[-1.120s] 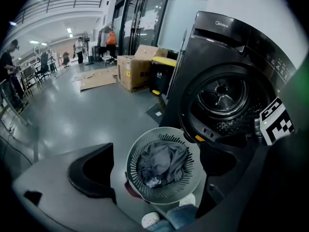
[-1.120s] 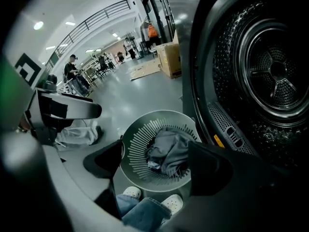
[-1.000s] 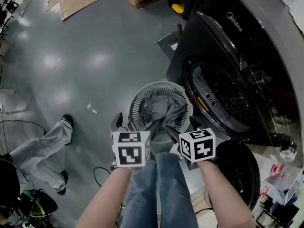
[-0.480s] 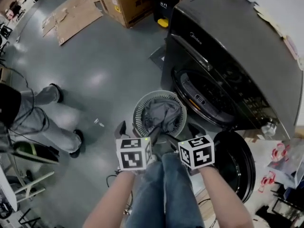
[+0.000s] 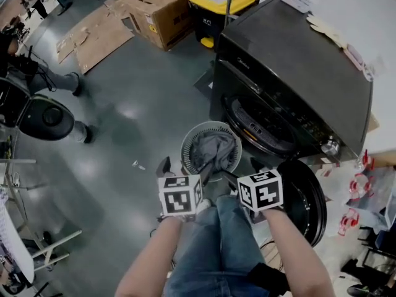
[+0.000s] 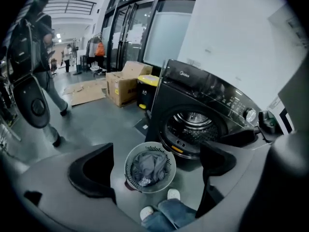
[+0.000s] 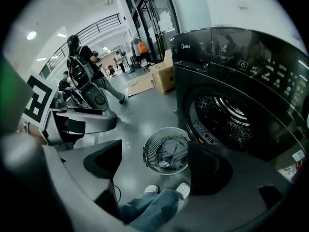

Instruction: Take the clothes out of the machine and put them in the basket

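**Grey clothes in the basket, both grippers empty**

The left gripper (image 6: 157,167) and the right gripper (image 7: 154,164) are held with jaws spread wide, and nothing is pinched by either. A round slatted laundry basket (image 5: 185,146) is set on the floor just in front of the black front-loading washing machine (image 5: 291,67), below its open drum. Crumpled grey clothes (image 5: 213,150) are heaped inside it. The round door (image 5: 307,198) is swung open at the machine's front. Both grippers are held above the basket, on its side away from the machine
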`<action>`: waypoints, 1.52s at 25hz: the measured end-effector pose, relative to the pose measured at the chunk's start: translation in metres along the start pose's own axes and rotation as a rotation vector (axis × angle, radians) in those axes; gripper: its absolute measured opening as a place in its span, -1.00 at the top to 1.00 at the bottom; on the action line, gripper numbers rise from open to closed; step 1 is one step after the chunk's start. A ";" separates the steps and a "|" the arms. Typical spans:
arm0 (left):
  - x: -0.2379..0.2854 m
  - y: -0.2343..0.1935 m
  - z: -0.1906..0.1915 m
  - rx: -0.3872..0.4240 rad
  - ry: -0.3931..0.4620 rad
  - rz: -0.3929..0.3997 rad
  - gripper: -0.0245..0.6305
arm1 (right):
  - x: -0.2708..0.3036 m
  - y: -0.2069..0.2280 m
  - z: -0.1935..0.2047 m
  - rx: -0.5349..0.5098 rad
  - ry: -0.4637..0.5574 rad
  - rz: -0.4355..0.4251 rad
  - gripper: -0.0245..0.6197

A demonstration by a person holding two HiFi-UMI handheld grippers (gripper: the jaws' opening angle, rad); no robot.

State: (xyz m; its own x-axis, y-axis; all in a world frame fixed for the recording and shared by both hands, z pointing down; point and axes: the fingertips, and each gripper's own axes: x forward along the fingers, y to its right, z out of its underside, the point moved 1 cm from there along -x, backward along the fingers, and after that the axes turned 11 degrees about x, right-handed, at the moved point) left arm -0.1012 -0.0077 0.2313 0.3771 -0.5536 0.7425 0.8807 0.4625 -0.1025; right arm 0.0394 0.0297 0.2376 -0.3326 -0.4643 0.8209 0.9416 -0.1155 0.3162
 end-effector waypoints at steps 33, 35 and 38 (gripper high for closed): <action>-0.111 0.029 -0.066 0.181 0.217 0.057 -0.79 | -0.155 -0.016 -0.013 0.139 0.270 0.102 -0.38; -0.120 0.039 -0.065 0.187 0.229 0.048 -0.79 | -0.171 -0.016 -0.011 0.134 0.307 0.094 -0.38; -0.135 0.057 -0.063 0.203 0.254 0.050 -0.79 | -0.197 -0.012 -0.002 0.107 0.361 0.100 -0.38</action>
State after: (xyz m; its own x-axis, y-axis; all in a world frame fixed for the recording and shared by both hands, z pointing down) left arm -0.0842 0.0498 0.0838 0.5003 -0.6702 0.5483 0.7940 0.6076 0.0182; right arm 0.0942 0.1211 0.0712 -0.1821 -0.7499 0.6360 0.9514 0.0289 0.3066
